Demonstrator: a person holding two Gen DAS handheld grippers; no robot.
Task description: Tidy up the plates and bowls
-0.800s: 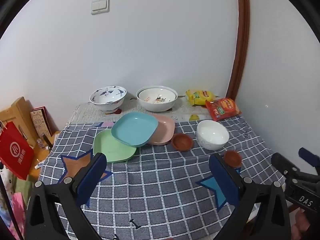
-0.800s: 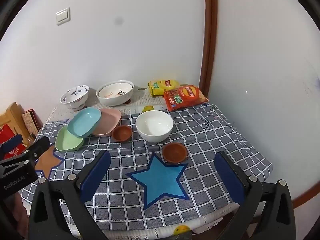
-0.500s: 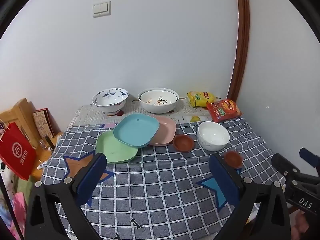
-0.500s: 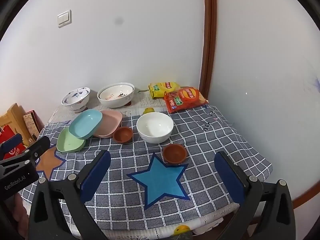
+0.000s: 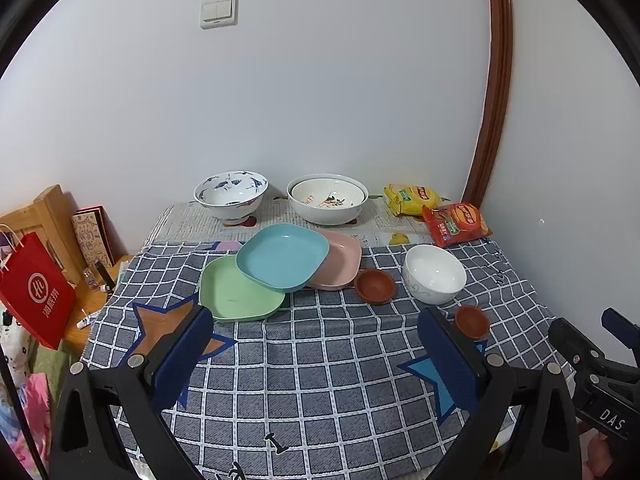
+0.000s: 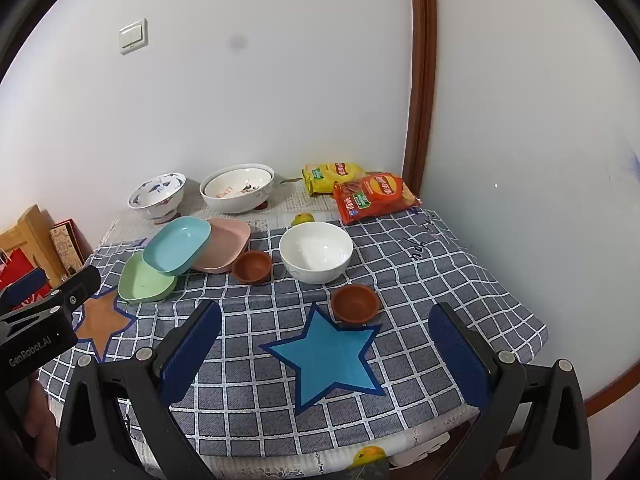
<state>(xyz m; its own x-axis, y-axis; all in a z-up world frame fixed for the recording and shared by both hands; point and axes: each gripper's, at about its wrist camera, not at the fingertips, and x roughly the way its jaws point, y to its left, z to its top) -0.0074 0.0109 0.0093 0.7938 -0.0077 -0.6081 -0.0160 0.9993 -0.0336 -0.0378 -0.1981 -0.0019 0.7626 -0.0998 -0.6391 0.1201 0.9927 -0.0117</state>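
Observation:
On the checked tablecloth (image 5: 320, 360) a blue plate (image 5: 282, 256) leans across a green plate (image 5: 236, 296) and a pink plate (image 5: 340, 260). Right of them stand a brown small bowl (image 5: 375, 285), a white bowl (image 5: 434, 273) and a second brown small bowl (image 5: 472, 320). At the back stand a blue-patterned bowl (image 5: 231, 194) and a large white bowl (image 5: 327, 202). My left gripper (image 5: 316, 348) is open and empty over the table's front. My right gripper (image 6: 324, 344) is open and empty above the blue star (image 6: 324, 354), near the front brown bowl (image 6: 355, 302).
Two snack bags, yellow (image 5: 412, 198) and red (image 5: 456, 224), lie at the back right by the wall corner. A red paper bag (image 5: 34, 288) and wooden boards (image 5: 44, 216) stand left of the table. The table's right edge (image 6: 536, 320) drops off near the wall.
Both grippers have moved slightly, so the dishes sit a little higher and nearer in each view. Nothing on the table has moved; both grippers stay open.

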